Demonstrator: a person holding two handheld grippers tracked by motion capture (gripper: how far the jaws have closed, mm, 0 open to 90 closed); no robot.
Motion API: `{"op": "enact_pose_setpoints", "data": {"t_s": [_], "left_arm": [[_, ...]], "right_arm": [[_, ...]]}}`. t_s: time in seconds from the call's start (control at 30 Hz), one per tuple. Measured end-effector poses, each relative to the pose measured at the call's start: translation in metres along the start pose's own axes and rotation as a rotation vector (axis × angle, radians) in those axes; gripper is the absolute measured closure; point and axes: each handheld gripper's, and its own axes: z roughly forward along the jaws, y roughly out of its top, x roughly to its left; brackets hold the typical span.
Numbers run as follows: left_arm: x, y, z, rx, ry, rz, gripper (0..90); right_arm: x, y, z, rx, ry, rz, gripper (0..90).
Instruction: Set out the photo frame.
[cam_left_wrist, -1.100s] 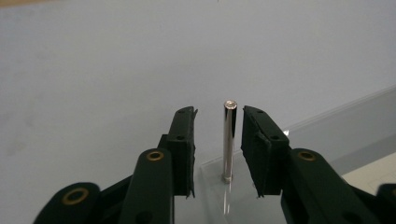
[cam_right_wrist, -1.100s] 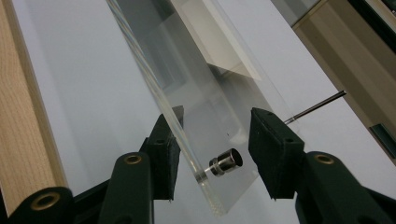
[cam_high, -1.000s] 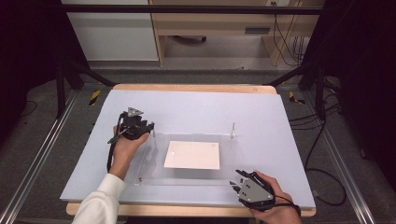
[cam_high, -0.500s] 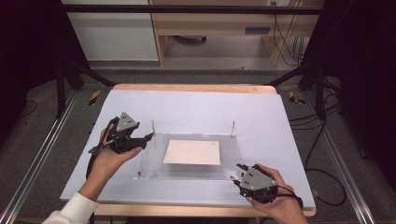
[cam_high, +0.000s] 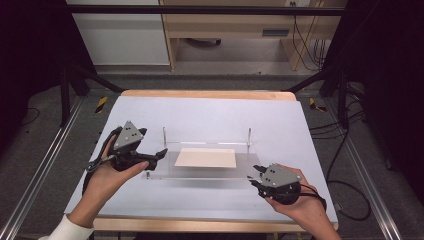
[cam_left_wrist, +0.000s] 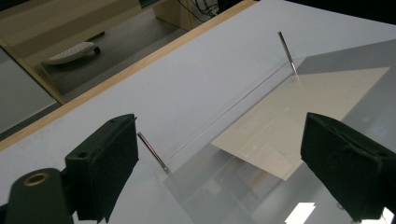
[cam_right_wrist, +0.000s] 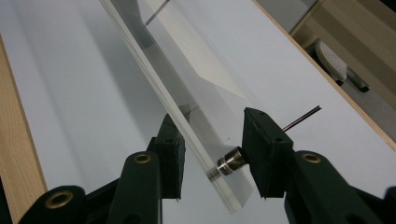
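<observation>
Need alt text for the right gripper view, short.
The right gripper straddles a corner of a clear acrylic plate, one jaw against a small metal stud on it. The plate runs away across a white table, a cream sheet under it.

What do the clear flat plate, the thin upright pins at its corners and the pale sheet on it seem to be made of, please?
Clear flat plate: probably acrylic, see-through, with a glossy thick edge.
Thin upright pins: likely metal, slim and shiny.
Pale sheet: apparently paper or card, cream, matt and flat.
</observation>
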Motion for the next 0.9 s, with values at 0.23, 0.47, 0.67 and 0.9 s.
{"op": "enact_pose_setpoints", "data": {"t_s": [0.23,0.47,0.67,0.9], "left_arm": [[-0.014,0.003,-0.020,0.022,-0.016,0.057,15.0],[-0.028,0.003,-0.037,0.009,-0.006,0.143,18.5],[-0.040,-0.001,-0.040,0.024,-0.016,0.215,21.5],[-0.050,-0.007,-0.035,0.038,-0.022,0.274,26.9]], "right_arm": [[-0.005,0.003,0.000,-0.008,0.013,0.013,61.0],[-0.009,0.005,-0.001,-0.020,0.014,0.024,61.7],[-0.011,0.006,0.000,-0.028,0.017,0.034,62.0],[-0.013,0.007,0.000,-0.028,0.019,0.042,62.1]]}}
